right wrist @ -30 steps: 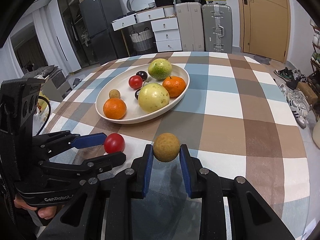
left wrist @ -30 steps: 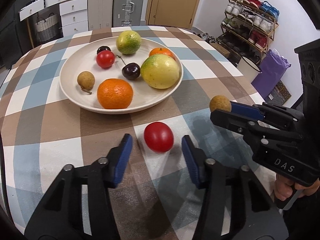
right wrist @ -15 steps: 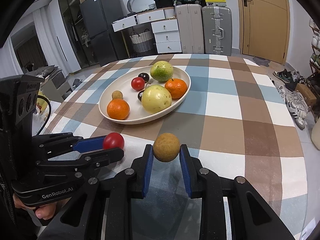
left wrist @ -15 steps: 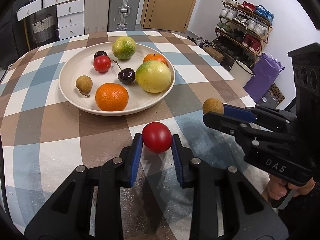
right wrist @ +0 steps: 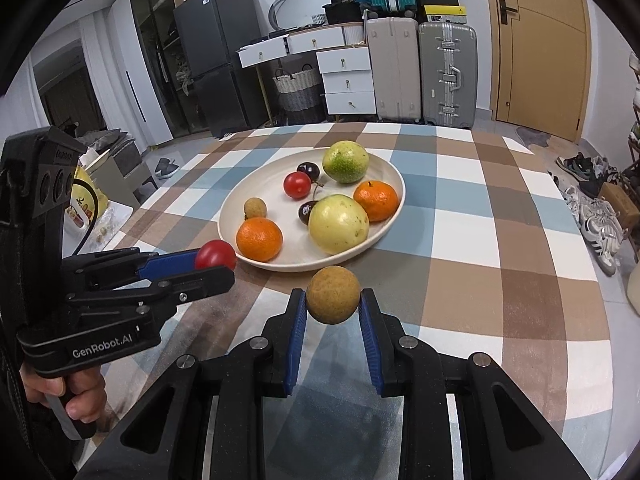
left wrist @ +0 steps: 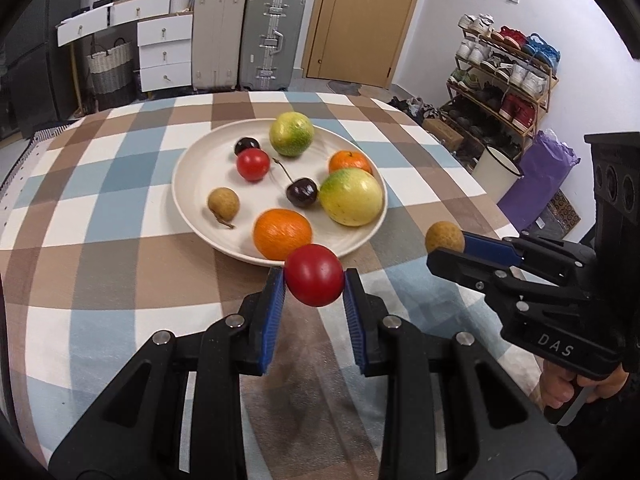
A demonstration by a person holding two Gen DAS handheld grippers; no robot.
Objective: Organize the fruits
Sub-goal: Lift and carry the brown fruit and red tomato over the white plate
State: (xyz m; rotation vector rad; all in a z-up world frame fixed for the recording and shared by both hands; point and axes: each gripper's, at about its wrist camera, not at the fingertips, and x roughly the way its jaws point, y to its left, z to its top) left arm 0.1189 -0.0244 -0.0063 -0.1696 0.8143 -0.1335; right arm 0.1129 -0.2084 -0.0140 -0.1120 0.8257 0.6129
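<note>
My left gripper (left wrist: pixel 314 280) is shut on a red cherry tomato (left wrist: pixel 314 275), lifted off the checked tablecloth just in front of the white plate (left wrist: pixel 188 188). In the right wrist view that left gripper (right wrist: pixel 218 266) shows at the left with the tomato (right wrist: pixel 215 254) near the plate's rim. My right gripper (right wrist: pixel 333 300) is shut on a brown longan (right wrist: pixel 333 294), held above the cloth short of the plate (right wrist: pixel 232 216); the same longan (left wrist: pixel 444 237) appears at the right in the left wrist view. The plate holds several fruits: oranges, a green citrus, a yellow-green fruit, cherries, a tomato, a longan.
The round table with the checked cloth (left wrist: pixel 100 240) falls away at its edges. Behind it stand suitcases (left wrist: pixel 272 40), white drawers (left wrist: pixel 164 52) and a door. A shoe rack (left wrist: pixel 500 76) and a purple bag (left wrist: pixel 544 176) stand right of the table.
My left gripper closed on the red tomato that lay on the cloth, then lifted it up and toward the plate. The right gripper kept still with the longan.
</note>
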